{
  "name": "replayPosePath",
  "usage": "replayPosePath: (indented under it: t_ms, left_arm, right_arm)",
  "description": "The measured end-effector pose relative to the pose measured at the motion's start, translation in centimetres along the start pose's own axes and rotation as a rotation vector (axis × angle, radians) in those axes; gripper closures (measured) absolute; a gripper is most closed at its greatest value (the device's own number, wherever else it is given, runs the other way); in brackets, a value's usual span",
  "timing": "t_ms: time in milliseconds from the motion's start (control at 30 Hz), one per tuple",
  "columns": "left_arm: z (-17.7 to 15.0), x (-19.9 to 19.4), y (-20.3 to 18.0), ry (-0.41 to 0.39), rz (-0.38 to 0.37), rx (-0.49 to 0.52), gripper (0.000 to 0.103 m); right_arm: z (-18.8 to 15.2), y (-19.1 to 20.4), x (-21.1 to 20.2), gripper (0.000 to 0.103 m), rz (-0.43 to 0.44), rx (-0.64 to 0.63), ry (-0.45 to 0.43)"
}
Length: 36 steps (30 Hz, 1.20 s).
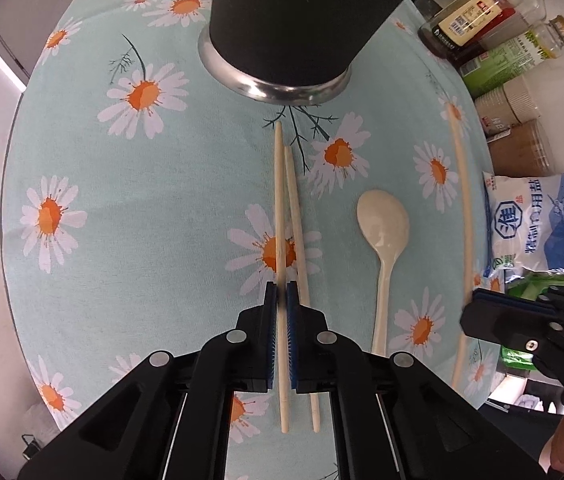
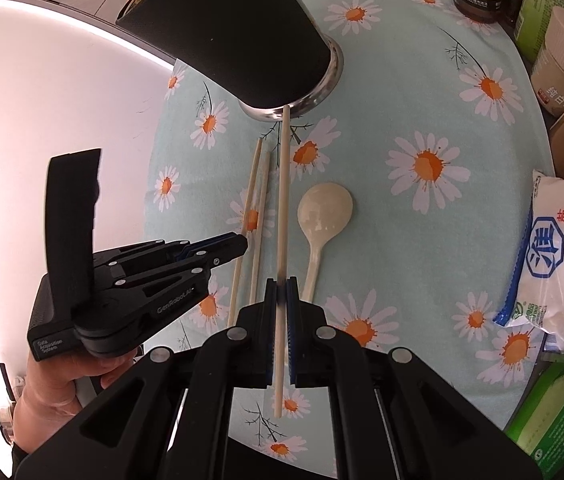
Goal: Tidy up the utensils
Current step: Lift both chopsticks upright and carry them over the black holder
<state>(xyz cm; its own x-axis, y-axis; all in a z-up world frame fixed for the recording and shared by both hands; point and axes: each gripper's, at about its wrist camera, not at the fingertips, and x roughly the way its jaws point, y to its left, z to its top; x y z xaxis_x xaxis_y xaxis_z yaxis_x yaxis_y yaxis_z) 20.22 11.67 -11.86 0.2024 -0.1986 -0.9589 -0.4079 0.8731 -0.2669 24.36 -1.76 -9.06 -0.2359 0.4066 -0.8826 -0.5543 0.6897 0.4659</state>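
Ahead of both tongs, the black cup (image 1: pixel 282 28) stands on the daisy cloth (image 1: pixel 153 200); the salt bag (image 2: pixel 562 280) lies off to the right; the left tongs (image 1: pixel 281 300) pinch one chopstick (image 1: pixel 279 208), its mate (image 1: pixel 296 216) just beside it; the right tongs (image 2: pixel 281 296) pinch another chopstick (image 2: pixel 283 184), the spoon (image 2: pixel 322 216) just to their right.

Surface (image 1: pixel 185 208): round top under a pale green daisy-print cloth.
12 o'clock: black holder (image 1: pixel 290 28), steel-rimmed base.
Centre: chopstick (image 1: pixel 296 216) lying flat.
2 o'clock of centre: cream spoon (image 1: pixel 384 236), bowl toward holder.
3 o'clock edge: salt bag (image 1: pixel 542 224), bottles (image 1: pixel 478 16), cups (image 1: pixel 510 104).
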Motion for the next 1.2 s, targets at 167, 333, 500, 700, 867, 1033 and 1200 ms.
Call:
replayPosePath:
  t_ms: [167,333,500,700,867,1033,1200]
  left_arm:
    - [-0.8,-2.3,0.8,-0.037,-0.063,0.021,0.099]
    - [-1.8,-5.1,2.0,-0.091,-0.131,0.049,0.099]
    - [-2.9,-8.1,3.5,-0.155,-0.189,0.044,0.099]
    - [-3.1,-10.9,4.6,-0.230,-0.234,0.046,0.099]
    - [-2.3,-13.5,4.2,-0.313,-0.288,0.095,0.099]
    - [-0.5,-15.5,3.5,-0.384,-0.340,0.122,0.099]
    - [1.8,-17.5,2.2,-0.457,-0.348,0.162,0.099]
  right_arm:
    - [-0.4,2.0,0.6,0.097,-0.010,-0.003,-0.013]
    - [-0.5,4.2,0.7,0.097,0.010,-0.032,-0.048]
    - [-0.6,6.5,0.6,0.097,0.028,-0.094,-0.091]
    - [-0.4,8.5,-1.0,0.097,0.069,-0.166,-0.166]
    - [0.0,9.0,-3.6,0.097,0.100,-0.225,-0.276]
    - [1.3,9.2,-6.3,0.097,0.129,-0.256,-0.392]
    - [3.3,10.0,-8.7,0.097,0.112,-0.294,-0.516]
